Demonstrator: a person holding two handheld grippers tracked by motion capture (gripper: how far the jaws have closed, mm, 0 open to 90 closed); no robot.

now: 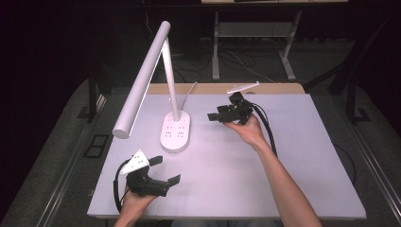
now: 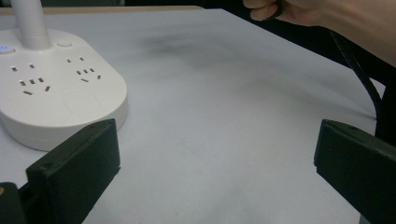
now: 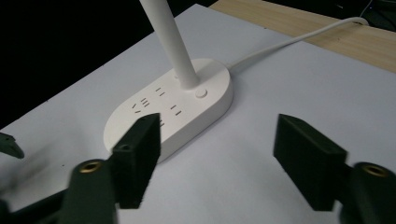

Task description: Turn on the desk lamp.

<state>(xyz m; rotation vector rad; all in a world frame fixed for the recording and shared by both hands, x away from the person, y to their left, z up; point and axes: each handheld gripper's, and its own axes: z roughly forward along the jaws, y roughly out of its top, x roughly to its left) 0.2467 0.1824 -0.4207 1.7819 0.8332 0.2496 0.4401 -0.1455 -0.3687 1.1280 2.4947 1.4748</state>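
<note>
1. The right gripper (image 1: 226, 115) is held above the worktop (image 1: 293, 156) to the right of the lamp (image 1: 176, 132). Its jaws point left toward the lamp's base, stand apart and hold nothing.
2. In the right gripper view the base (image 3: 187, 109) lies just beyond the jaws and apart from them, with the post (image 3: 175, 46) rising from its far end and a round button (image 3: 201, 93) beside the post.
3. The left gripper (image 1: 168, 170) sits low at the near left of the worktop. Its jaws are spread wide with nothing between them, and its grey plate (image 1: 135, 161) is on top.
4. In the left gripper view the base (image 2: 56, 88) is near its left jaw, not touching it, with sockets on its top.
5. The lamp stands at the middle of the worktop, toward the back. Its long white head (image 1: 142, 80) slants down to the left, out over the left edge.
6. A white cord (image 3: 299, 39) runs from the base back over the wooden strip (image 1: 213, 88).
</note>
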